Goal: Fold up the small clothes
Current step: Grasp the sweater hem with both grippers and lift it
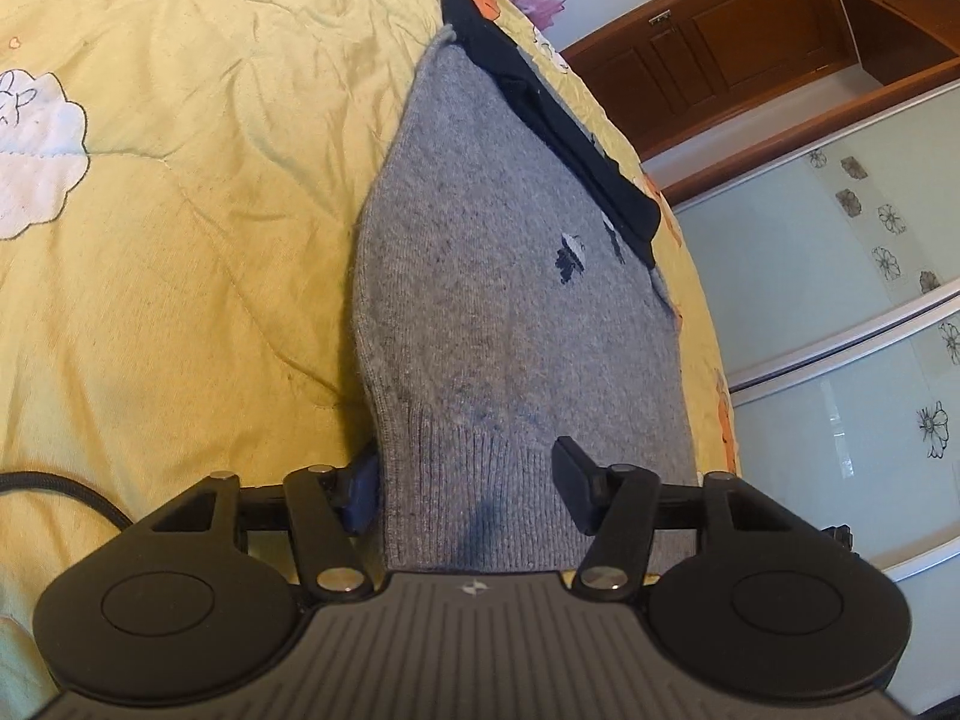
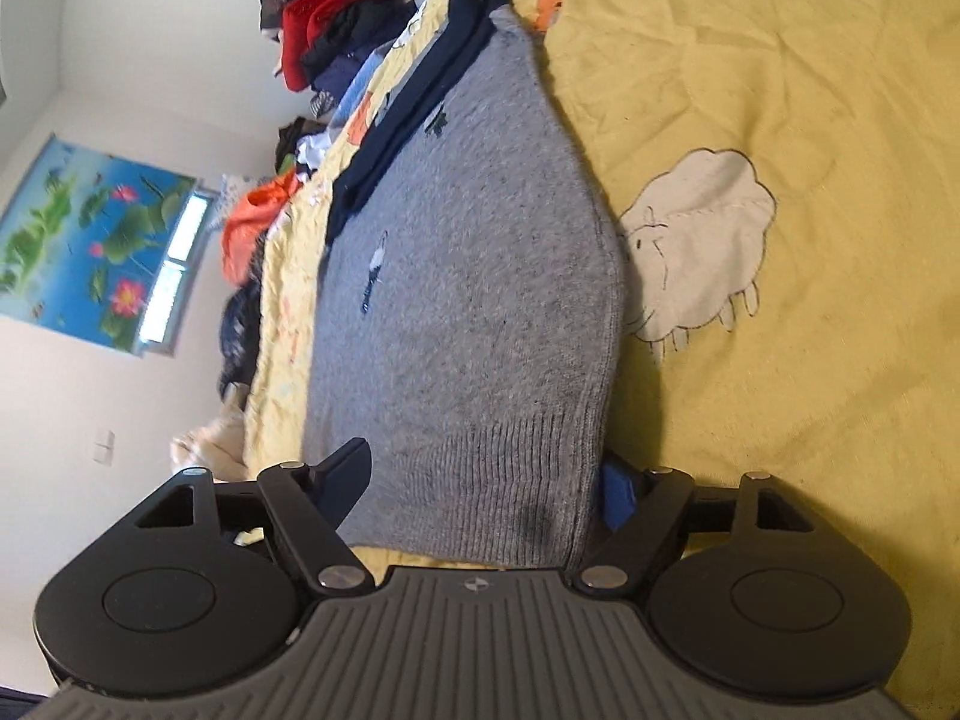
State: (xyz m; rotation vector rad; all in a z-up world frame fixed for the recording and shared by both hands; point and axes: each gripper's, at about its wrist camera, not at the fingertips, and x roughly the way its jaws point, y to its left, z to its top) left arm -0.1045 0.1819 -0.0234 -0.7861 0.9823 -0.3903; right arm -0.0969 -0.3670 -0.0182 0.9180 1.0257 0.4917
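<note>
Spread flat on a pale yellow quilted bedcover [image 1: 180,240]: a small grey knitted sweater [image 1: 492,276], ribbed hem nearest both cameras. Stitched on its front, a little dark-and-white motif [image 1: 570,255], too small to make out. Lying along the sweater's far edge and partly on it, a folded dark navy garment [image 1: 558,120].

Left gripper [image 1: 468,474] released, not clenched: jaws apart over the ribbed hem, one blue-padded finger [image 1: 360,498] just beside the sweater's side edge, the other resting on top of the knit. Cloth between them flat, not bunched.

Right gripper [image 2: 480,468] likewise slack, jaws wider apart, straddling the hem at the other corner: blue pad [image 2: 618,495] tucked against the sweater's edge, opposite finger lying over the fabric.

Printed on each gripper body, a small white emblem [image 1: 474,588], no legible lettering.

Drawn on the bedcover, a white outlined sheep [image 2: 696,240] just beside the sweater. Heaped at the far side of the bed, a pile of red, black and blue clothes [image 2: 336,30]. On the wall, a blue poster of lotus flowers [image 2: 84,234]. Elsewhere, a brown wooden door [image 1: 720,42], pale wardrobe panels with flower decals [image 1: 840,276], and a black cable [image 1: 60,486] across the cover.
</note>
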